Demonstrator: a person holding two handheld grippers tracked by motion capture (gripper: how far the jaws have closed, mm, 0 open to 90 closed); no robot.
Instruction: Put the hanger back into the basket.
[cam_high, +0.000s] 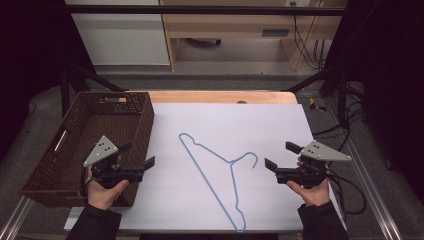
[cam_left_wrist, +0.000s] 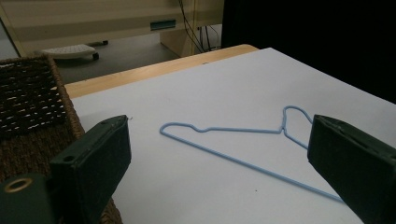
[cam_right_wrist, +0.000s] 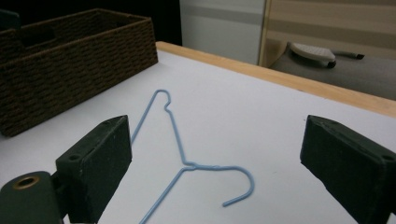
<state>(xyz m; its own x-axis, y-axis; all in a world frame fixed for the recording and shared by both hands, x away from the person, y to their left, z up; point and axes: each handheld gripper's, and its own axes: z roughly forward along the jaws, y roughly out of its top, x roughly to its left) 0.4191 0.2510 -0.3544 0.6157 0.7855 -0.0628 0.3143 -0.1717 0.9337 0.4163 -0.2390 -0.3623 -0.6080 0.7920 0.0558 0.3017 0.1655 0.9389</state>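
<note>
Two grippers wait in our hands with their jaws wide open and nothing in them: our left gripper (cam_high: 138, 155) by the brown basket (cam_high: 50, 165), our right gripper (cam_high: 283, 155) on the other side. Between them the blue hanger (cam_high: 215, 172) lies flat on the white table (cam_high: 270, 120), its hook turned toward our right gripper. We think we keep to both sides so each gripper can reach one end.

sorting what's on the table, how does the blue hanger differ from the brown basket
The hanger is thin pale blue wire lying flat on the white table; the basket is dark brown weave with tall walls. The hanger lies mid-table between both grippers; the basket sits at the table's left edge. Neither is held.
</note>
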